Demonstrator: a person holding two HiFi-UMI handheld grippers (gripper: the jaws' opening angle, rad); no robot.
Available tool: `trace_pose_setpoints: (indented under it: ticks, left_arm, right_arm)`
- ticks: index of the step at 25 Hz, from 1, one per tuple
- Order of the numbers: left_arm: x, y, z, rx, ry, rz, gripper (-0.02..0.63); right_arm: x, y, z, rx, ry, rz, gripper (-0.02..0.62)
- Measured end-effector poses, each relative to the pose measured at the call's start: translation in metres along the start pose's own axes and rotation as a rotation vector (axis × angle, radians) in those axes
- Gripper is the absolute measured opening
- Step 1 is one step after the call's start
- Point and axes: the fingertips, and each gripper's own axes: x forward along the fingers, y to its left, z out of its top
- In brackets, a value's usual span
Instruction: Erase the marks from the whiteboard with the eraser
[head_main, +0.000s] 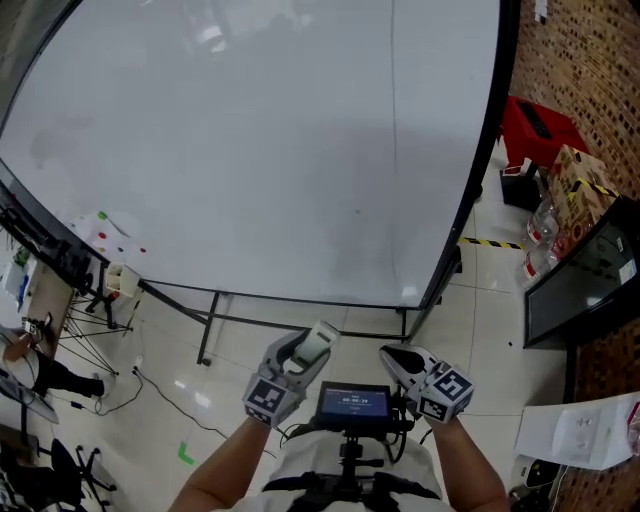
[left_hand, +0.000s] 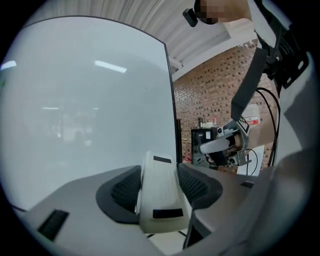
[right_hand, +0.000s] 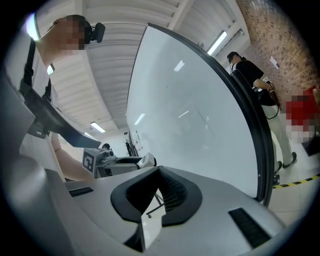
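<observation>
whiteboard (head_main: 250, 150) ahead; eraser (left_hand: 159, 192) clamped between left tongs (head_main: 302, 356)

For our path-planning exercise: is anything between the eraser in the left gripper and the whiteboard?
Nothing visible. The left gripper holds the eraser low before the whiteboard, with only open air between them. The right gripper is off to the side, shut and empty.

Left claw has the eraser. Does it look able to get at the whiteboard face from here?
Probably yes. The left claw grips the eraser, held low, short of the whiteboard, with nothing between them. The right claw is shut, off to the side. It likely only needs lifting and moving forward.
</observation>
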Motion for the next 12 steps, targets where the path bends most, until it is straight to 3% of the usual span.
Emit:
trace_pose_setpoints:
  ticks: [6, 12]
  left_arm:
    - [-0.033, 0.006, -0.007, -0.006, -0.016, -0.051, 0.272]
    - [-0.102, 0.045, -0.018, -0.046, -0.088, -0.027, 0.272]
  right_arm:
    - [0.016, 0.028, -0.018, 0.038, -0.014, -0.064, 0.017]
    - [0.047, 0.091, -0.013, 0.007, -0.048, -0.081, 0.017]
